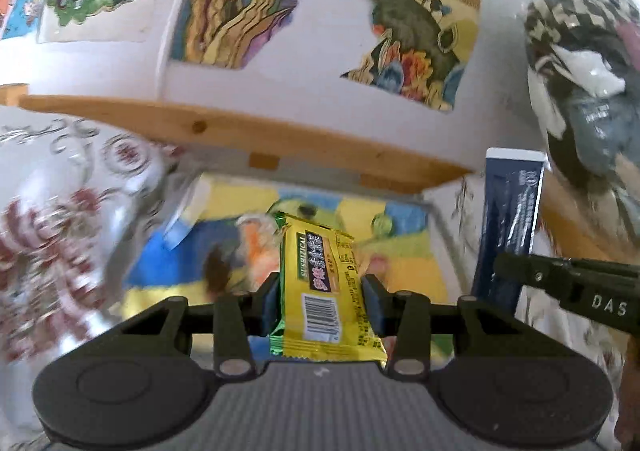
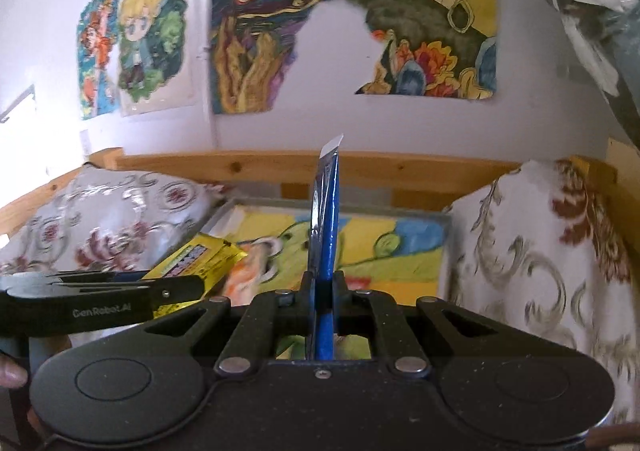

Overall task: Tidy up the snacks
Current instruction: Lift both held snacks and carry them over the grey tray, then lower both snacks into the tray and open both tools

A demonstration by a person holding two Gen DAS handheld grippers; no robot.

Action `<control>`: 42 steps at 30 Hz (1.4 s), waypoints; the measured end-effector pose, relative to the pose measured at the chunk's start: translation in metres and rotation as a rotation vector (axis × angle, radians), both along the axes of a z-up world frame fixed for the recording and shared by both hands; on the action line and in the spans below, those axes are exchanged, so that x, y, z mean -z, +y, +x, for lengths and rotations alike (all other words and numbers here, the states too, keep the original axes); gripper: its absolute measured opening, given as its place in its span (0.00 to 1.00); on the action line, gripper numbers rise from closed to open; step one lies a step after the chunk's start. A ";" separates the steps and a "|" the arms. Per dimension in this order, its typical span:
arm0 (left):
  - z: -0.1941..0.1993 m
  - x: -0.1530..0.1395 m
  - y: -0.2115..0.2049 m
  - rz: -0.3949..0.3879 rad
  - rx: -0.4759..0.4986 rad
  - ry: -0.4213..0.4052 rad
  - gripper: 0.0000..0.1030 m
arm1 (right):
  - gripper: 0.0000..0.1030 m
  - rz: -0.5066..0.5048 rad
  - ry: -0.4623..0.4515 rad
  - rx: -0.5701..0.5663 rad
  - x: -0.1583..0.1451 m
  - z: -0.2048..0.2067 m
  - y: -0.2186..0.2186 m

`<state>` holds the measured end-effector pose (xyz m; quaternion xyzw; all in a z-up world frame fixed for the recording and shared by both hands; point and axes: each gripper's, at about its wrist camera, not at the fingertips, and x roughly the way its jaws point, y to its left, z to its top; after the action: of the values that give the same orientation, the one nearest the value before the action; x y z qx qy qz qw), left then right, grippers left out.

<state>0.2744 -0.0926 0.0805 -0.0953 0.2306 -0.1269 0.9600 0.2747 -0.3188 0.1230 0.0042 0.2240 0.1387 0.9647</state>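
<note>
Both jaws are clamped: my left gripper (image 1: 320,287) pinches a yellow snack bar (image 1: 326,291) flat across its middle, my right gripper (image 2: 323,291) holds a blue packet (image 2: 325,235) edge-on, upright. I judge both are carried, level and side by side, toward the painted tray (image 2: 442,247) between two cushions (image 2: 540,251)

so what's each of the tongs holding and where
Left tongs pinch the yellow snack packet across its lower middle; right tongs clamp the blue packet near its bottom.
</note>
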 end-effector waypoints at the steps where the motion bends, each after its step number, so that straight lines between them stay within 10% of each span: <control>1: 0.011 0.002 -0.006 -0.008 0.006 -0.010 0.46 | 0.07 -0.001 0.003 0.004 0.001 0.011 -0.003; 11: 0.066 0.052 -0.042 -0.003 0.102 -0.032 0.46 | 0.07 0.039 0.165 0.030 0.036 0.091 -0.025; 29: 0.078 0.079 -0.045 -0.022 0.106 0.000 0.47 | 0.13 -0.057 0.219 0.053 0.078 0.112 -0.016; 42: 0.067 0.070 -0.044 -0.030 0.067 -0.017 0.76 | 0.54 -0.119 0.154 0.075 0.063 0.093 -0.020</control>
<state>0.3410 -0.1367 0.0103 -0.1010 0.2237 -0.1630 0.9556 0.3681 -0.3386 0.0602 -0.0340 0.3049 0.0881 0.9477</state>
